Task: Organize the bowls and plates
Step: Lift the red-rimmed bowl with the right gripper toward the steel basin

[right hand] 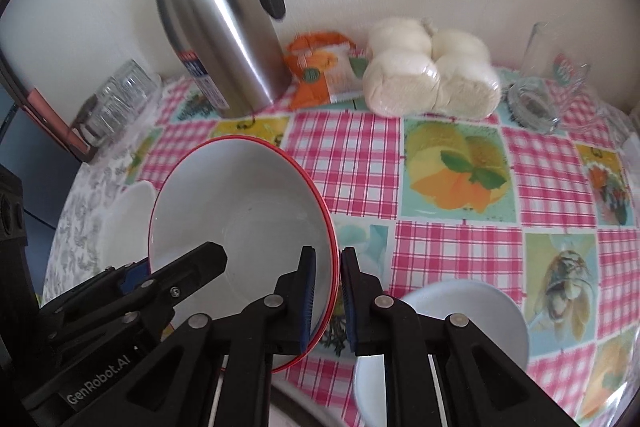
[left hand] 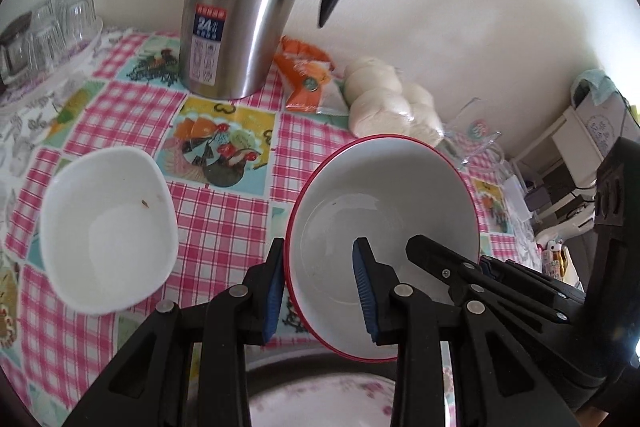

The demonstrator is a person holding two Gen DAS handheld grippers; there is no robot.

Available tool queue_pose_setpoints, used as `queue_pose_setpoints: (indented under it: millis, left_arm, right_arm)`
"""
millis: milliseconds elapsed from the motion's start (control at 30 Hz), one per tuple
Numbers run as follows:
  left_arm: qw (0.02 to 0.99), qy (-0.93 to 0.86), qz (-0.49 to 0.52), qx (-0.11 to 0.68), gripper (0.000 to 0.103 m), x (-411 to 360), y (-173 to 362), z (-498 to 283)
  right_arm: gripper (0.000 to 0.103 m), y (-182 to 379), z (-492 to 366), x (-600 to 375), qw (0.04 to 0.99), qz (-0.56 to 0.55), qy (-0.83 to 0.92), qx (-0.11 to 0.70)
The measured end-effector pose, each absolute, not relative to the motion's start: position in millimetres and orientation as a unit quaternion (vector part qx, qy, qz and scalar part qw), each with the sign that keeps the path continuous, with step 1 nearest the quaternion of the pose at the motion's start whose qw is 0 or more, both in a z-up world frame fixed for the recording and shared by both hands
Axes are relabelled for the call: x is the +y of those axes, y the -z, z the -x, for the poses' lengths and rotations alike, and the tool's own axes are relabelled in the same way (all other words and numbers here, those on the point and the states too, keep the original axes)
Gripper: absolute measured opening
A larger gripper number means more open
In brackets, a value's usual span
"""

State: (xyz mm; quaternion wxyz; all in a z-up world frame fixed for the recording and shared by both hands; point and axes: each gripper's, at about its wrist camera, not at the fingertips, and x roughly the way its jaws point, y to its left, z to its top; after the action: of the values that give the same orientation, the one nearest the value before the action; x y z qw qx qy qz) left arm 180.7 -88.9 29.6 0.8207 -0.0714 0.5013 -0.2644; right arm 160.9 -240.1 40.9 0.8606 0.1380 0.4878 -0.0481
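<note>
A white bowl with a red rim (left hand: pixel 380 211) hangs tilted above the checked tablecloth, held from both sides. My left gripper (left hand: pixel 320 291) is shut on its left wall, one blue pad outside the rim and one inside. My right gripper (right hand: pixel 328 295) is shut on the opposite rim of the same bowl (right hand: pixel 240 195), its pads pinching the thin edge. A white squarish bowl (left hand: pixel 108 231) sits on the table to the left, with a small speck inside. A pale plate (right hand: pixel 460 327) lies under my right gripper. Below my left gripper, a floral plate (left hand: pixel 320 399) shows.
At the back by the wall stand a steel thermos jug (right hand: pixel 216 35), an orange packet (right hand: pixel 320 67) and a bag of white buns (right hand: pixel 428 75). Upturned glasses (left hand: pixel 48 31) are at the far left, a glass mug (right hand: pixel 536 95) at the far right.
</note>
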Motion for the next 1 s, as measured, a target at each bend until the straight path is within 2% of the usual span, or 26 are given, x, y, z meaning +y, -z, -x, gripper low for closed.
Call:
queue_pose_setpoints:
  millis: [567,1000]
  left_arm:
    - [0.842,0.297,0.037,0.449,0.034,-93.7,-105.7,-95.9]
    - [0.85,0.285,0.028,0.442,0.034,-80.2,-111.2,-48.7]
  right_arm:
    - [0.014,-109.3,-52.7,-238.4,0.893,-0.171,0.071,0.41]
    - [0.014,-116.9,0.4,-225.6,0.899,-0.197,0.069,0.386]
